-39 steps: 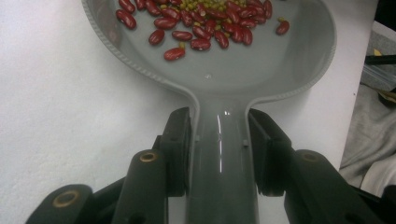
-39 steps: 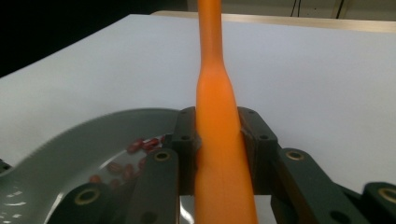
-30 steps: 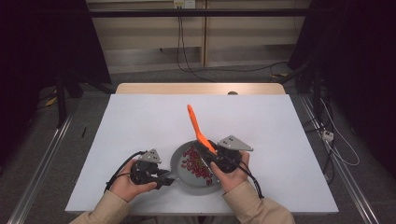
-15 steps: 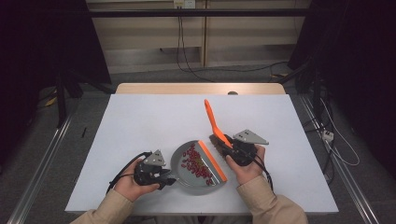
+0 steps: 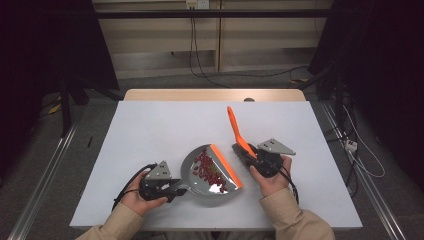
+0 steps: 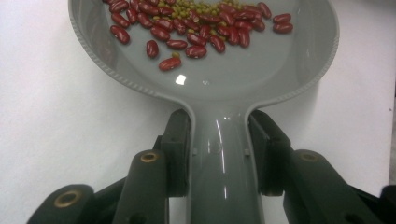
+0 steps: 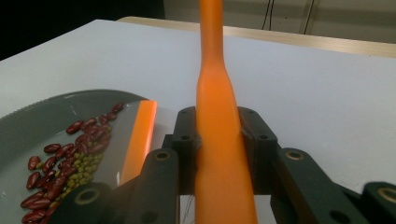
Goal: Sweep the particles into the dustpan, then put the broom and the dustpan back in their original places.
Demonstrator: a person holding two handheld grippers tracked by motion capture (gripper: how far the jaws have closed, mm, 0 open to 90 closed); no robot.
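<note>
The left claw (image 5: 176, 188) is closed on the grey handle of the dustpan (image 6: 224, 84), its two pads pressing both sides of the handle just below the round pan. The right claw (image 5: 241, 152) holds the orange brush (image 5: 236, 131) by its handle, which stands up and leans toward the far side of the table (image 5: 150, 125).

The dustpan lies near the front edge of the table, between the two hands, and it carries a heap of red beans (image 6: 196, 28) mixed with small green beans (image 7: 84, 163). They sit close to the orange lip (image 5: 225, 165) at the right side of the pan.

The main risk, I think, is spilling. If the left claw lifts or tilts the pan toward the lip, the beans can roll out over it, because there is no wall on that side. The smooth handle can also turn between the pads, and then the pan tips. If the right claw swings the brush back low, it can knock the lip and scatter beans on the table.
</note>
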